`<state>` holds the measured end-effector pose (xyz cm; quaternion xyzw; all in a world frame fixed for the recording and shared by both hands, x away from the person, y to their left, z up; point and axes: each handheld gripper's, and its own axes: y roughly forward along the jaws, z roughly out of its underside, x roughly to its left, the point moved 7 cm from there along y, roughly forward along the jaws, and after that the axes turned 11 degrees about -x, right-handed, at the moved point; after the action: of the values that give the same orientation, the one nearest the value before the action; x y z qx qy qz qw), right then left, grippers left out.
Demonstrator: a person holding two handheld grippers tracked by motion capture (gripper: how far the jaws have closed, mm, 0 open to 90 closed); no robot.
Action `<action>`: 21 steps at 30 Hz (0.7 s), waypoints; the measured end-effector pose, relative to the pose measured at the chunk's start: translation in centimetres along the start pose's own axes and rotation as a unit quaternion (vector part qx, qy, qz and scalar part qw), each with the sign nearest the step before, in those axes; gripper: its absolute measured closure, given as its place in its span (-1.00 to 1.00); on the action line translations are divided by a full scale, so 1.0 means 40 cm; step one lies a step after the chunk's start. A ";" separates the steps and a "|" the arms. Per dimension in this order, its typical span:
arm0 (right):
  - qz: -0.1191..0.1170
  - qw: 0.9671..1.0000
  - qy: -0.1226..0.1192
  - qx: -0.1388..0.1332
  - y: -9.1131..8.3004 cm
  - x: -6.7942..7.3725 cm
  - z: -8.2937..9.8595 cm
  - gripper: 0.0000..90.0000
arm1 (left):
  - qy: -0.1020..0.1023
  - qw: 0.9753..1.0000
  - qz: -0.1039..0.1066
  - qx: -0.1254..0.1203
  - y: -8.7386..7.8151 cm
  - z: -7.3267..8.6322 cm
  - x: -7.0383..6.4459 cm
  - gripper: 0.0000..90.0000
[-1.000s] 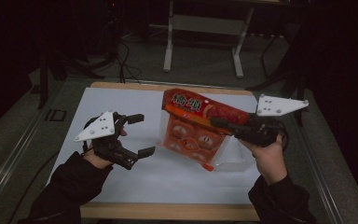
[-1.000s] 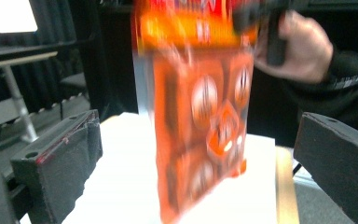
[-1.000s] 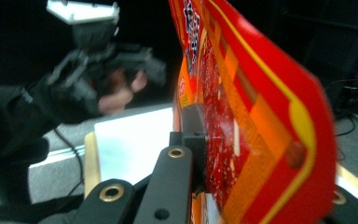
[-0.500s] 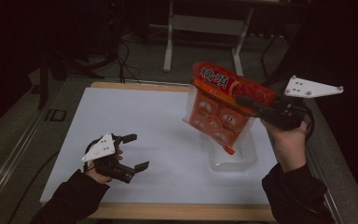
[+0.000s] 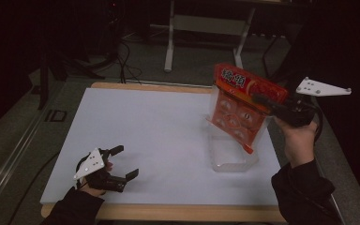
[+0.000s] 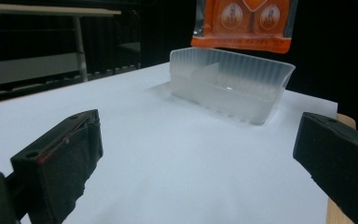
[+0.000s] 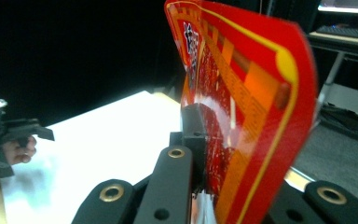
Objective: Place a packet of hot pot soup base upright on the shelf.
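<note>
Left gripper (image 5: 122,164) sits low at the near-left corner of the white sheet (image 5: 145,131), jaws spread wide, nothing between them. In the left gripper view it looks straight across at the clear ribbed plastic tray (image 6: 230,84), well apart from it.

Tray stands on the sheet toward the right edge, looks empty (a low divider inside, I think).

Right gripper (image 5: 268,101) is up in the air above the tray, jaws pressed onto the top edge of an orange-red snack pouch (image 5: 241,105). Pouch hangs tilted, its lower edge just over the tray's far rim, not touching it as far as I can tell from the left gripper view.

Step in hand, my read: pouch lifted clear of the tray, either coming out or going in; I can't tell which.

Next move needs the right hand to keep its pinch and square the pouch up. Left may have to steady the tray, since it's light.

Print: large white characters on the red header, too blurred to read; round badge motifs on the orange body, and what could be a QR code in the right gripper view.
</note>
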<state>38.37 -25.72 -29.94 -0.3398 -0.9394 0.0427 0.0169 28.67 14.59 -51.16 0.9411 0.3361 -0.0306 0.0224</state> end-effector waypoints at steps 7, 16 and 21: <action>0.010 1.000 0.014 0.011 0.004 -0.026 0.056 1.00 | -0.005 1.000 -0.013 0.006 -0.023 0.011 0.000 -0.95; 0.024 0.999 0.017 0.029 0.022 -0.043 0.126 1.00 | -0.004 1.000 -0.014 -0.003 -0.027 0.010 0.000 -0.95; 0.028 0.999 0.029 0.033 0.028 -0.051 0.162 1.00 | -0.006 1.000 -0.014 -0.008 -0.029 0.009 0.002 -0.95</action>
<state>40.26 -26.59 -36.48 -0.3659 -0.9268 0.0645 0.0541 28.00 15.52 -51.56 0.9359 0.3493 -0.0342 0.0318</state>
